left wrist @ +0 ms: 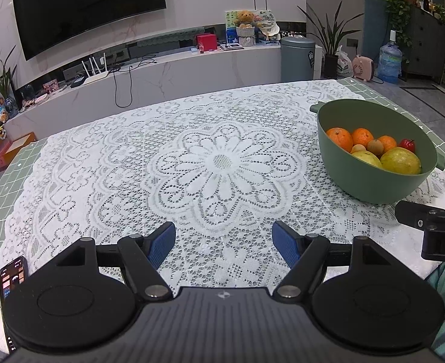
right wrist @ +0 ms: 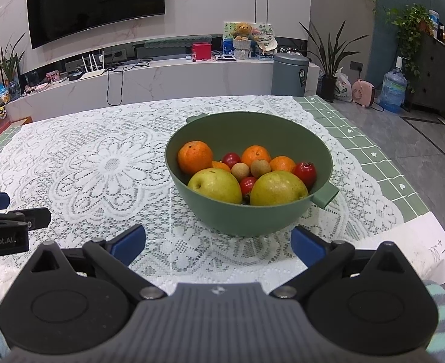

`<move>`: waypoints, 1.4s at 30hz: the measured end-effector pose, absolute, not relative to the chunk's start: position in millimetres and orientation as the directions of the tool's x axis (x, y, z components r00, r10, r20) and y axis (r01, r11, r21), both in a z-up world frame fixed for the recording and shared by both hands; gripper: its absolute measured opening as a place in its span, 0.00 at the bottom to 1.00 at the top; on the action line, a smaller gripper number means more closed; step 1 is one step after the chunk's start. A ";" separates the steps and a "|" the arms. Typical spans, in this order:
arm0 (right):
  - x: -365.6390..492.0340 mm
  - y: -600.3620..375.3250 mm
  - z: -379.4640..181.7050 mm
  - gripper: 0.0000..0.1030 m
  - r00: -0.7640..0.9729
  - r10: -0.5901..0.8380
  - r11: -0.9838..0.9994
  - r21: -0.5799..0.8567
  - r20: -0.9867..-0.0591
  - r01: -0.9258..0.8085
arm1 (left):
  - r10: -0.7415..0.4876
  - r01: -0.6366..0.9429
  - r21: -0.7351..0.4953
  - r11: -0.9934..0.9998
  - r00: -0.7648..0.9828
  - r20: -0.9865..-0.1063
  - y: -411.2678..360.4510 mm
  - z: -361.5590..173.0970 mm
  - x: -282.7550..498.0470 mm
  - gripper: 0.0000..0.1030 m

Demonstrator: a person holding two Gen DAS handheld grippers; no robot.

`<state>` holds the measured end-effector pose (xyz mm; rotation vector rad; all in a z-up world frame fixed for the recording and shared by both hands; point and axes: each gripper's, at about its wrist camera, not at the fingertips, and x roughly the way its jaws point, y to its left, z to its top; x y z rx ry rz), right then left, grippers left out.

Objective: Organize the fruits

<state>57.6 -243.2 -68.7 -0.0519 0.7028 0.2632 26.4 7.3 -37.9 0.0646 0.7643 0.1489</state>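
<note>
A green bowl (right wrist: 249, 217) with side handles stands on the lace tablecloth, right in front of my right gripper (right wrist: 218, 243). It holds oranges (right wrist: 194, 156), two yellow-green pears (right wrist: 216, 186), small red tomatoes (right wrist: 305, 171) and small tan round fruits (right wrist: 240, 171). In the left wrist view the bowl (left wrist: 373, 181) is at the right. My left gripper (left wrist: 224, 243) is open and empty over the cloth, left of the bowl. My right gripper is open and empty, its blue fingertips (right wrist: 308, 246) just short of the bowl's near side.
A white lace cloth (left wrist: 222, 163) covers a green grid mat (right wrist: 373, 151) on the table. A phone (left wrist: 12, 278) lies at the near left edge. A white paper (right wrist: 431, 251) lies at the near right corner. A TV cabinet and bin stand behind.
</note>
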 end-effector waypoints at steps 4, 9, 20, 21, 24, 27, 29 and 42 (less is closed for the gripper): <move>57.3 -243.5 -68.8 0.96 0.731 0.222 0.966 0.042 -0.645 -0.256 | 0.158 -0.111 0.112 0.987 0.712 -0.684 7.8 -37.7 26.5 0.83; 57.2 -243.5 -68.8 0.96 0.732 0.222 0.966 0.042 -0.645 -0.256 | 0.156 -0.111 0.111 0.988 0.713 -0.684 7.4 -37.6 26.2 0.83; 58.0 -244.1 -69.0 0.96 0.730 0.221 0.966 0.043 -0.647 -0.255 | 0.154 -0.112 0.106 0.988 0.716 -0.681 5.2 -35.0 25.3 0.82; 58.1 -244.2 -69.0 0.96 0.729 0.222 0.966 0.043 -0.647 -0.255 | 0.154 -0.113 0.104 0.988 0.715 -0.682 5.3 -34.8 24.9 0.82; 57.3 -244.3 -70.1 0.96 0.727 0.221 0.966 0.044 -0.650 -0.255 | 0.148 -0.112 0.097 0.989 0.716 -0.682 5.3 -34.4 24.1 0.82; 56.3 -243.8 -70.5 0.96 0.726 0.220 0.966 0.043 -0.652 -0.254 | 0.147 -0.115 0.091 0.989 0.718 -0.680 5.7 -34.2 23.2 0.82; 55.4 -243.5 -71.0 0.96 0.725 0.220 0.966 0.042 -0.652 -0.255 | 0.139 -0.116 0.079 0.990 0.716 -0.684 6.3 -34.2 23.1 0.82; 56.3 -241.3 -69.7 0.96 0.723 0.223 0.964 0.040 -0.654 -0.261 | 0.111 -0.117 0.037 0.992 0.720 -0.685 13.6 -34.2 20.4 0.82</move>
